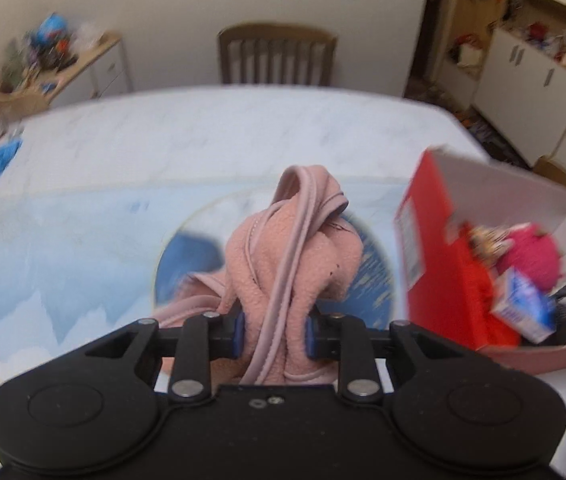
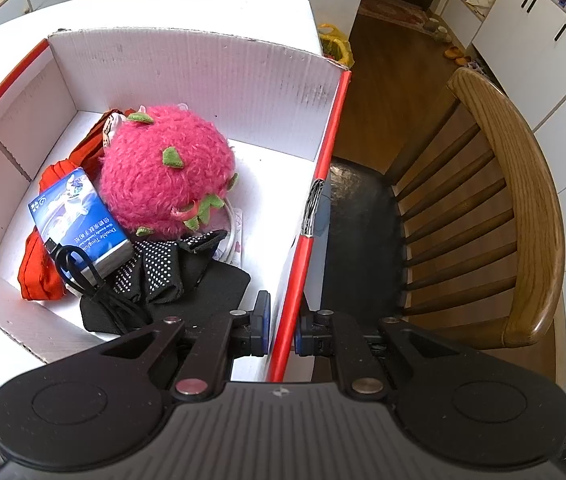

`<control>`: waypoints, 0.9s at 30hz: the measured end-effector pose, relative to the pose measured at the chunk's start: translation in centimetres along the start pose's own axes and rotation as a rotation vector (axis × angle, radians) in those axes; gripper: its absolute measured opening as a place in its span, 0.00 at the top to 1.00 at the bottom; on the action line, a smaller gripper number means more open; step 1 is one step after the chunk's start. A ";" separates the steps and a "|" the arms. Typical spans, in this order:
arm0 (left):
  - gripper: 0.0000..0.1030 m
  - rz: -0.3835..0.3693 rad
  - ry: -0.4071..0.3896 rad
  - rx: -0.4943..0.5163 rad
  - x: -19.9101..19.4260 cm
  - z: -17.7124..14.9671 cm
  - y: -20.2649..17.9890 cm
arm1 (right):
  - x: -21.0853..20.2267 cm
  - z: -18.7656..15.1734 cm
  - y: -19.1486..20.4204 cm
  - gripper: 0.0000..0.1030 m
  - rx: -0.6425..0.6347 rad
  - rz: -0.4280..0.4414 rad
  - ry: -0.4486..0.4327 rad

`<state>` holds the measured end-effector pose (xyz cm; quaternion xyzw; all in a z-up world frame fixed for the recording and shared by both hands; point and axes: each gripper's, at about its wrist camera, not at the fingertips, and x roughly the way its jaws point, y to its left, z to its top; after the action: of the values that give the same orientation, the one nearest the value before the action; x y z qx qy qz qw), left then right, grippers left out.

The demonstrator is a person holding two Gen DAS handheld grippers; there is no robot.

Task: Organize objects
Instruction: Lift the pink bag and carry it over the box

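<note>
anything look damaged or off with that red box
Yes. The red box's right wall has a patch of crumpled silvery tape on its top edge, which looks like a repair. The right hand-held gripper is clamped on that same wall nearer the camera. The contents lie in a loose heap; nothing has spilled.

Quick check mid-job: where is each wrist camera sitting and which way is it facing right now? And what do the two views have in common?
Left wrist: behind the left tool, angled down at the table; its pads grip a pink bag.
Right wrist: behind the right tool, looking steeply down; its pads pinch the red box wall, wooden chair beyond.
Shared: the red box, pink plush and blue packet.
</note>
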<state>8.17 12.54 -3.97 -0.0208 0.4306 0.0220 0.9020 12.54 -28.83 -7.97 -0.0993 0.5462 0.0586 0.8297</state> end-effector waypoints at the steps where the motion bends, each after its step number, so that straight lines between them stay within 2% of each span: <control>1: 0.76 -0.018 -0.017 0.014 -0.6 0.5 -0.4 | 0.0 0.1 0.1 0.90 -0.002 -0.001 0.000; 7: 0.76 -0.113 -0.082 0.109 -2.2 2.8 -4.2 | -0.1 0.1 0.0 0.90 0.002 0.002 0.000; 13: 0.76 -0.193 -0.105 0.204 -2.2 3.8 -8.5 | -0.2 -0.4 -0.2 0.90 -0.004 0.000 -0.002; 27: 0.76 -0.300 -0.121 0.434 -1.4 4.2 -17.9 | -0.2 -0.4 0.2 0.90 -0.004 -0.002 -0.004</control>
<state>11.61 -5.10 0.07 0.1109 0.3627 -0.2037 0.9026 12.08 -28.73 -7.98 -0.1016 0.5445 0.0592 0.8305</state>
